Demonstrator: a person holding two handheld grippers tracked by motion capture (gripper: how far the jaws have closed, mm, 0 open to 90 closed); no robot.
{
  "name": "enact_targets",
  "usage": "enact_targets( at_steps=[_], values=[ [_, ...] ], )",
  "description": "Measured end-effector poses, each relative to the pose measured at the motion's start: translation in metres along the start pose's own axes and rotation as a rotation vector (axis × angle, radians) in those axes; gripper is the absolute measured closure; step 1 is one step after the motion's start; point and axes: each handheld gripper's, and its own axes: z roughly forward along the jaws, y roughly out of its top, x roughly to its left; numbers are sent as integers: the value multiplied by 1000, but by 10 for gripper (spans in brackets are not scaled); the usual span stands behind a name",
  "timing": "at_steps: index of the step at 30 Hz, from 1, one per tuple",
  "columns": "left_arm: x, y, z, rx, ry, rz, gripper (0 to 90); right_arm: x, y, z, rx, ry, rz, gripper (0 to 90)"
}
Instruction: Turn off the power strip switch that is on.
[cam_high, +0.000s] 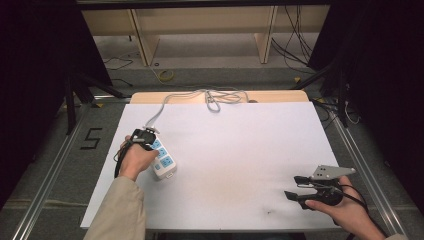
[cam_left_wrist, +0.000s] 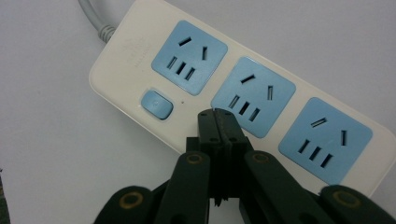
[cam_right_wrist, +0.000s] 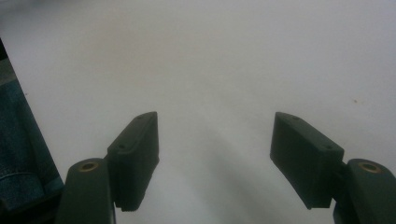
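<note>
My left tongs (cam_left_wrist: 218, 122) are shut tight, empty, near the power strip's (cam_left_wrist: 243, 100) switch (cam_left_wrist: 157, 104). They could slip off it. Right tongs (cam_right_wrist: 215, 154) wide open, empty.

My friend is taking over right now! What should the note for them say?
Left gripper: fingers shut, nothing between them, tips over the power strip beside its blue switch; touching cannot be told.
Right gripper: fingers open, nothing held, over bare white table at the near right.
Power strip lies flat at the table's left, all three sockets free, its grey cord running to the far edge.
Done: left gripper brought to the strip.
Left: probably pressing the switch; whether it has been pressed cannot be told.
</note>
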Motion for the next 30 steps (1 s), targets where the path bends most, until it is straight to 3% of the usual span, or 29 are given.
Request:
enact_targets(
  at_steps=[30],
  values=[
    [2,-1,-1,-15,-16,-4,899,0,0,-1,-3,-2,-1,330]
  ],
)
